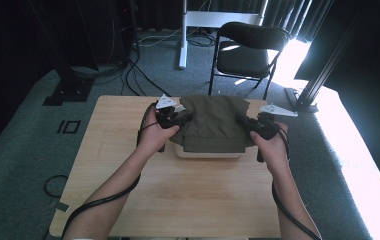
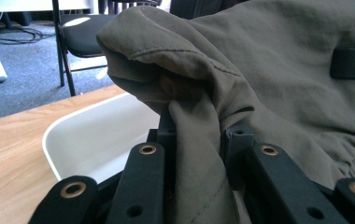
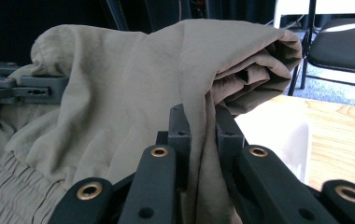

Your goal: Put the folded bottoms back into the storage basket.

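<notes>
At the centre of the high view, an olive garment (image 1: pixel 211 122) hangs over a white tray (image 1: pixel 208 151) on the wooden table (image 1: pixel 178 190). The left gripper (image 1: pixel 178 119) and right gripper (image 1: pixel 245 125) each pinch a side fold. The gripper views show the elastic waistband (image 3: pixel 7 186) low in frame, and the high view a black chair (image 1: pixel 248 45) at upper centre.

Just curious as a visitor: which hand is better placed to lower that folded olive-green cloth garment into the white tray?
Neither clearly: left gripper and right gripper each pinch a side of the folded olive-green cloth garment above the white tray.
</notes>
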A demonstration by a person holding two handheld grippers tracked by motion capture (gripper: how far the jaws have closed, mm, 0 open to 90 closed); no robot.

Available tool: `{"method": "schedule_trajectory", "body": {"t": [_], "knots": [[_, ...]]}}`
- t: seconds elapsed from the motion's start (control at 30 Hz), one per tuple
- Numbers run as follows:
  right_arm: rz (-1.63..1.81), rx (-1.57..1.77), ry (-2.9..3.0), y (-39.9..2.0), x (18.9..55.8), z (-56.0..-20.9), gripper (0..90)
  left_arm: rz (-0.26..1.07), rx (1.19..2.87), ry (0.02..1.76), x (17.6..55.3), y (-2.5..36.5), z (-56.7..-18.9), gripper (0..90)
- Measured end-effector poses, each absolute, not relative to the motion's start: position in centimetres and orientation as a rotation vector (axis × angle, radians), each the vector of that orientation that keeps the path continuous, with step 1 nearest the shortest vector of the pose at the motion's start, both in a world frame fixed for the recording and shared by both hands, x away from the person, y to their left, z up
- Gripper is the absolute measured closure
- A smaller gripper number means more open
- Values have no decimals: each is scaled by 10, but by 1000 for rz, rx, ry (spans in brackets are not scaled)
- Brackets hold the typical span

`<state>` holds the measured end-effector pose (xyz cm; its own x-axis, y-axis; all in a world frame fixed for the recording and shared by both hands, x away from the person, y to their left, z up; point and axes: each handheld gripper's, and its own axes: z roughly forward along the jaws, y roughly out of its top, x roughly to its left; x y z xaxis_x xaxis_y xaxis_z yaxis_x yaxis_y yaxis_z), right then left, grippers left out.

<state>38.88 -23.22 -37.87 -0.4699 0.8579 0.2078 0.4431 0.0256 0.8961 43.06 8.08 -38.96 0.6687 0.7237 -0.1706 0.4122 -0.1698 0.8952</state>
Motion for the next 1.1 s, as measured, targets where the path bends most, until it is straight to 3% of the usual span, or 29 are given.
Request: {"method": "schedule_trajectory", "body": {"t": [0.4,1.1], "knots": [[1393,1437,1917,-227,440,-383,813,361,1795,1008,471,77,-399,766],[1189,1606,1968,-218,488,-456,813,351,1931,1181,509,59,-459,765]]}}
